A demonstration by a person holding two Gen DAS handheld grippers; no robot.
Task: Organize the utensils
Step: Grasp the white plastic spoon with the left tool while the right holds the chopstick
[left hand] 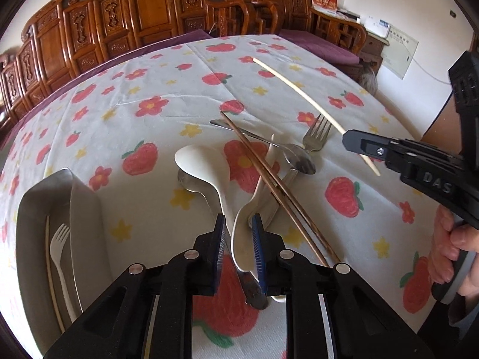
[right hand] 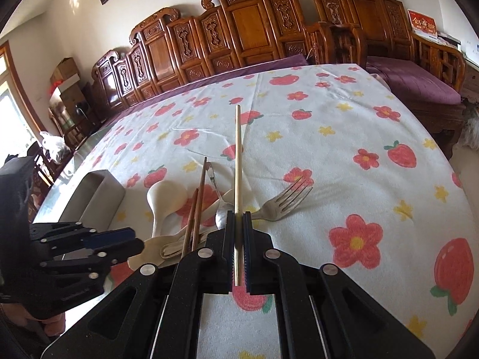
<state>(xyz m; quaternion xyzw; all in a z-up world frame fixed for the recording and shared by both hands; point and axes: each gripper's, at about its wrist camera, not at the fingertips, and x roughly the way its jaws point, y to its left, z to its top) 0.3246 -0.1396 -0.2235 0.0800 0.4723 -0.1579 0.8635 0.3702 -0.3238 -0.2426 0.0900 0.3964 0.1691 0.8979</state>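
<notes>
While a row of carved wooden chairs (right hand: 239, 39) lines the far wall, the worktop (left hand: 119, 125) under its strawberry-and-flower cloth carries a grey tray (left hand: 30, 224) on the left, holding a white fork (left hand: 61, 254) and a pale stick. Near the middle lies a tangle of utensils: a white rice paddle (left hand: 203, 161), two brown chopsticks (left hand: 269, 179) crossed over a cream spoon (left hand: 248, 218), a metal spoon (left hand: 299, 161) and a metal fork (right hand: 284, 203). The left claw (left hand: 238, 230) has its blue pads narrowed around the cream spoon's handle; actual pressing I cannot tell. The right claw (right hand: 238, 218) is pinching a pale chopstick (right hand: 238, 155) above the cloth.
</notes>
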